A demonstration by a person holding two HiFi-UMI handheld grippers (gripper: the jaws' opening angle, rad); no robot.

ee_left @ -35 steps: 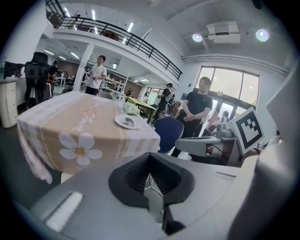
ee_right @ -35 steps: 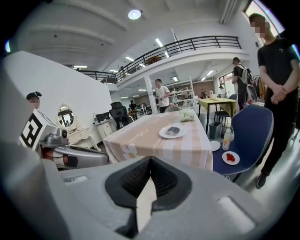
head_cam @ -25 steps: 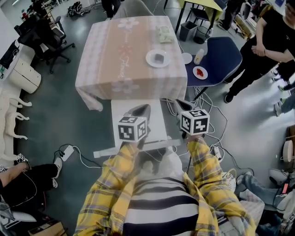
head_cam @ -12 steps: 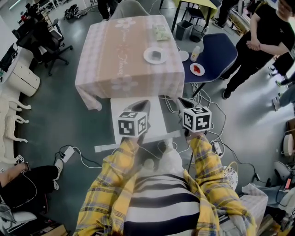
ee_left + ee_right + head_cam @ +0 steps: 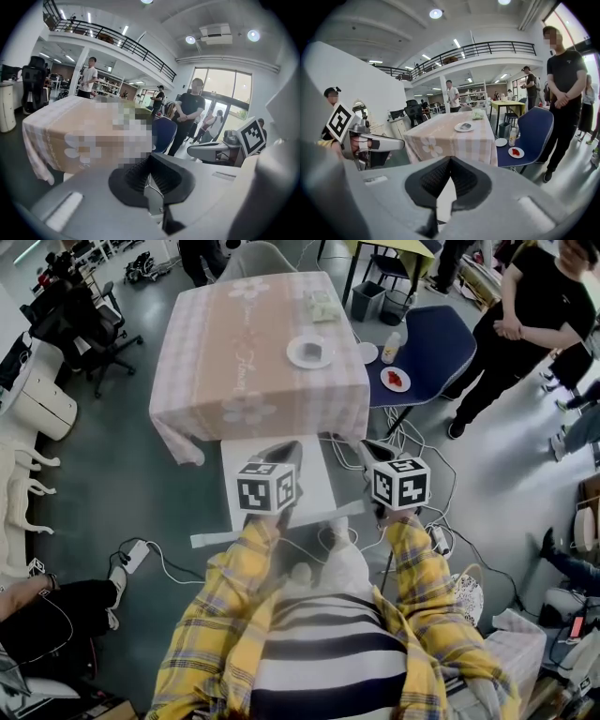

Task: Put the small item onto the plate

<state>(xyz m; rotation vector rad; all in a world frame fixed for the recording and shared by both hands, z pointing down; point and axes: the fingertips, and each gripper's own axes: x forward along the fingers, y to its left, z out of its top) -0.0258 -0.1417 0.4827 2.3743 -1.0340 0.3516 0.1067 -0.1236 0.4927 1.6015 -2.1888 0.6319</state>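
Note:
A white plate (image 5: 310, 351) stands on the pink-clothed table (image 5: 234, 362), far ahead of me, with a small grey item (image 5: 314, 350) lying on it. In the right gripper view the plate (image 5: 464, 127) and the item (image 5: 466, 125) show small on the tabletop. My left gripper (image 5: 286, 454) and right gripper (image 5: 375, 450) are held close to my body, side by side, well short of the table. Both are shut with nothing in them: the left gripper (image 5: 150, 157) and the right gripper (image 5: 450, 159) each show pads meeting.
A low white board (image 5: 319, 486) lies below the grippers. A blue chair (image 5: 431, 348) right of the table carries a plate with red food (image 5: 396, 380), a white dish (image 5: 367, 352) and a bottle (image 5: 391, 346). A person in black (image 5: 520, 324) stands beyond. Cables (image 5: 412, 442) trail on the floor.
The right gripper has shifted slightly towards the table; the left one has stayed put. Both remain shut and empty.

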